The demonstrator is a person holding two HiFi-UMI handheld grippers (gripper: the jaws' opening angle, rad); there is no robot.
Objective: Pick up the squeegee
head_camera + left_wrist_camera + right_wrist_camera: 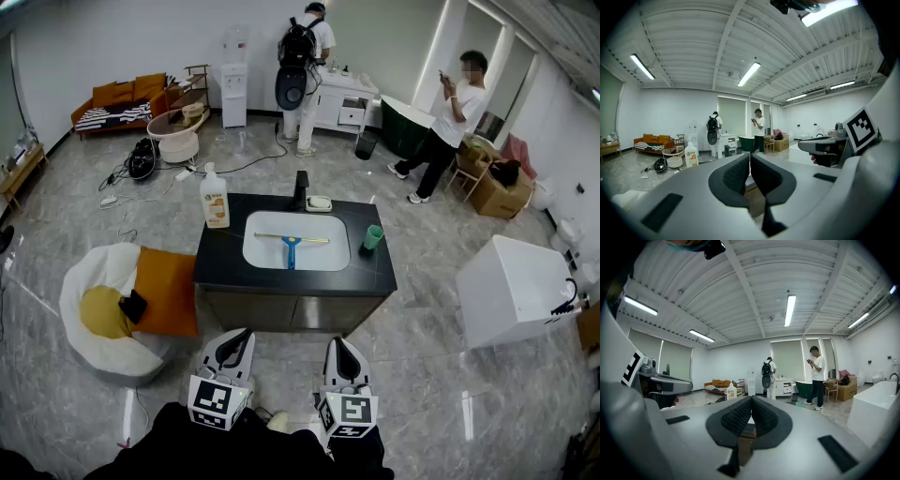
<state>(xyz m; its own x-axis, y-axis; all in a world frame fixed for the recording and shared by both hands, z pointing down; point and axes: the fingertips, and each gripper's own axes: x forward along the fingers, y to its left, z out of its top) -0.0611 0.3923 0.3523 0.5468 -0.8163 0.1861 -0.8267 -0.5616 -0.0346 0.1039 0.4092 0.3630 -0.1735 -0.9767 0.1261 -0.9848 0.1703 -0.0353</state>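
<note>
The squeegee (291, 246), with a blue handle and a long pale blade, lies flat in the white basin (262, 253) of a black counter (375, 277), seen in the head view. Both grippers hover in front of the counter's near edge, well short of the squeegee. My left gripper (236, 337) is shut with nothing between its pads (740, 171). My right gripper (339, 345) is also shut and empty, its pads (740, 416) pressed together. The squeegee is hidden in both gripper views.
On the counter stand a soap bottle (215, 197), a black faucet (301, 187), a soap dish (319, 202) and a green cup (373, 238). A beanbag with an orange cushion (164, 291) lies left, a white tub (516, 286) right. Two people (305, 75) stand far behind.
</note>
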